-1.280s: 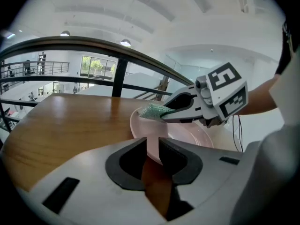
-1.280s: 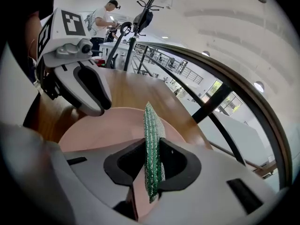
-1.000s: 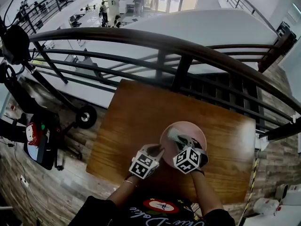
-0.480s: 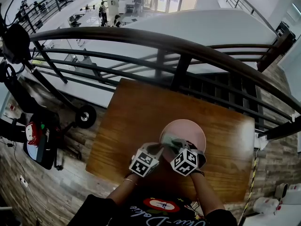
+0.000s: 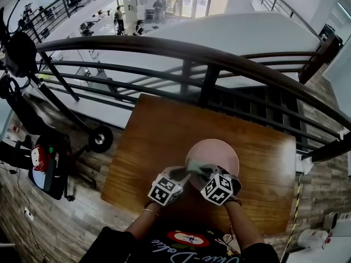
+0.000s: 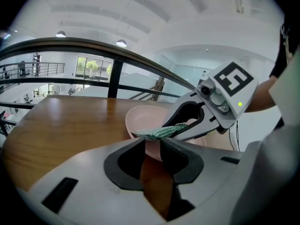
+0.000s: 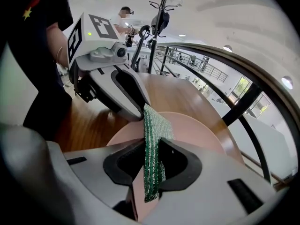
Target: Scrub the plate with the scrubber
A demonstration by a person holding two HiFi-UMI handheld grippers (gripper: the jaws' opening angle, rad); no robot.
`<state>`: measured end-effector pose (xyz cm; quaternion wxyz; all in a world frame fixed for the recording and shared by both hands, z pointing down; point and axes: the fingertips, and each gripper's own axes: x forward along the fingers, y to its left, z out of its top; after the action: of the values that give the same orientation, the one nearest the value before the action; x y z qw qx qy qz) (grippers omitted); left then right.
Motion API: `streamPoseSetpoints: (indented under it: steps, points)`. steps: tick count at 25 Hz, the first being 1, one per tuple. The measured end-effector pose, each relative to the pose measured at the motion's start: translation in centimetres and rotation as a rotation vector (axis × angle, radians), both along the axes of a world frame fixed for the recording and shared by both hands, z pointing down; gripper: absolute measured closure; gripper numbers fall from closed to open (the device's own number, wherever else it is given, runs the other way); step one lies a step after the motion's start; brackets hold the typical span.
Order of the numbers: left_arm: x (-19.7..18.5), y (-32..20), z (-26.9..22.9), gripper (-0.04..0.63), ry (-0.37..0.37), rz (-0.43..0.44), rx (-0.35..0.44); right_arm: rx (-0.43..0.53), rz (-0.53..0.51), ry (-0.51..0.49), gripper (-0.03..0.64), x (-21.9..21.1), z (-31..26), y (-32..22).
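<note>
Of my two claws, the left claw (image 6: 151, 142) had its jaws parting, with the near rim of the plate (image 6: 140, 118) in the gap between them. I could not confirm that the pads pressed on it. My right claw (image 7: 151, 146) was pinched on the scrubber (image 7: 152, 135), a green mesh pad held on edge, its free end reaching out over the plate.

Position: the plate lay on the table (image 5: 159, 141), toward the near side, directly ahead of both claws. The claws met at its near rim from left and right, close together.

Obstructions noted: from the left gripper view, the right claw and the scrubber crossed in front of the plate and hid much of its right part. From the right gripper view, the left claw stood at the plate's far-left rim.

Surroundings: a dark railing (image 5: 181, 51) ran just past the table's far edge. A wheel (image 5: 101, 138) stood on the floor left of the table. A coat stand (image 7: 161, 3) rose behind the left claw.
</note>
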<state>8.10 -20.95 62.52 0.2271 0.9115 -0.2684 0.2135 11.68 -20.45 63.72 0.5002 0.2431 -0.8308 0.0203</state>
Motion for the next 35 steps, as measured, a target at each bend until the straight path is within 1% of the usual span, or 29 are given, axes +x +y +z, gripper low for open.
streamPoseSetpoints:
  steps: [3,8,13,16,20,22,25,26,30,35]
  points:
    - [-0.1,0.4,-0.1,0.492,0.009,0.007,0.001,0.006,0.001,-0.012,0.54,0.1,-0.2,0.4]
    - [-0.6,0.7,-0.6,0.485,0.024,-0.011,-0.015,0.003,-0.01,-0.011,0.54,0.3,0.0,1.0]
    - [-0.9,0.9,-1.5,0.472,0.076,-0.027,-0.028,-0.002,-0.014,-0.016,0.54,0.2,-0.2,1.5]
    - [-0.9,1.0,-1.7,0.471,0.075,-0.022,-0.019,0.0,-0.023,-0.008,0.54,0.3,-0.1,1.7]
    - [-0.9,1.1,-2.1,0.465,0.103,-0.031,-0.03,0.007,-0.045,0.011,0.54,0.6,-0.1,2.3]
    - [-1.1,0.9,-2.5,0.46,0.13,-0.051,-0.038,0.014,-0.07,0.03,0.54,0.6,-0.1,2.6]
    - [-1.3,0.2,-3.4,0.47,0.199,-0.117,-0.066,0.024,-0.114,0.058,0.538,1.0,0.1,3.3]
    - [-1.3,0.0,-3.4,0.472,0.199,-0.127,-0.072,0.024,-0.121,0.06,0.538,1.2,0.1,3.5]
    - [-1.4,-0.5,-1.9,0.472,0.118,-0.127,-0.076,0.002,-0.159,0.07,0.538,1.3,0.0,4.7]
    - [-0.5,-0.7,-0.4,0.472,0.073,-0.114,-0.109,-0.042,-0.212,0.067,0.538,1.8,-0.2,6.6]
